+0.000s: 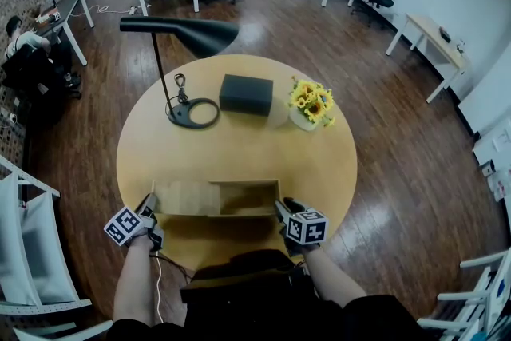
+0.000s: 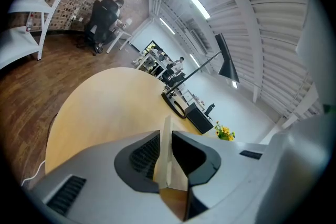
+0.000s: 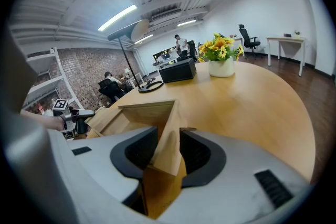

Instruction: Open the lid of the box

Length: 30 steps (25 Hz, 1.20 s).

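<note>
A shallow wooden box (image 1: 249, 199) lies near the round table's front edge. Its flat lid (image 1: 184, 198) covers the left half, and the right half shows the bare inside. My left gripper (image 1: 150, 213) is at the box's left end, shut on the thin pale edge of the lid (image 2: 167, 152), which stands upright between its dark pads. My right gripper (image 1: 281, 213) is at the right end, shut on the box's right wall (image 3: 169, 139). In the right gripper view the open box (image 3: 137, 113) stretches away, with the left gripper (image 3: 79, 114) at its far end.
Farther back on the yellow table (image 1: 239, 148) stand a black desk lamp (image 1: 182, 33) with a round base, a black case (image 1: 246, 94) and a pot of yellow flowers (image 1: 311, 104). White chairs (image 1: 32, 251) stand at the left, and office desks fill the room behind.
</note>
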Motion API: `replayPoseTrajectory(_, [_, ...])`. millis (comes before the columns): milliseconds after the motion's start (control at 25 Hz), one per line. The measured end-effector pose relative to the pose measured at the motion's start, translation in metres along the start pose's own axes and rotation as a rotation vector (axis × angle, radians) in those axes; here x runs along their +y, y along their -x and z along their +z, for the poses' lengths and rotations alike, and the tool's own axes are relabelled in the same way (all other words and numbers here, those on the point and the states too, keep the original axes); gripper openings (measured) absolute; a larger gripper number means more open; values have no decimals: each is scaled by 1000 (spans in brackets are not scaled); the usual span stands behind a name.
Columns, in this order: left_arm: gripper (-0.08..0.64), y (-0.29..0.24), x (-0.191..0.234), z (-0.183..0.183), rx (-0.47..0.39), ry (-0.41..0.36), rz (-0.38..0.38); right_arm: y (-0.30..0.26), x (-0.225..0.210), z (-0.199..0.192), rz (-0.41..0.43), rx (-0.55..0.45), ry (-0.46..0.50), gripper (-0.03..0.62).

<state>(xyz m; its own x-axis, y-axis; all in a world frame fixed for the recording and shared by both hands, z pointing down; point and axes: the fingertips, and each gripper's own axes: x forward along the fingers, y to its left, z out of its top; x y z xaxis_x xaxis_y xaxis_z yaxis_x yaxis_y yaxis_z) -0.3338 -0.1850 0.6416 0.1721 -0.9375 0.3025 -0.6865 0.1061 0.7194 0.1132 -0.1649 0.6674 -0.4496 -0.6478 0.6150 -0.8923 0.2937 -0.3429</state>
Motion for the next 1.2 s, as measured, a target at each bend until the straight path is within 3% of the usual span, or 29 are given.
replayPoseTrajectory(680, [75, 2, 13, 11, -56, -6, 55, 0, 3, 3, -2, -3, 10, 135])
replayPoseTrajectory(840, [138, 3, 12, 14, -81, 0, 53, 0, 5, 4, 8, -7, 12, 135])
replayPoseTrajectory(960, [227, 5, 13, 17, -86, -37, 79, 2, 3, 4, 4, -12, 15, 135])
replayPoseTrajectory(1200, [230, 32, -8, 51, -241, -131, 66, 30, -3, 39, 4, -139, -14, 135])
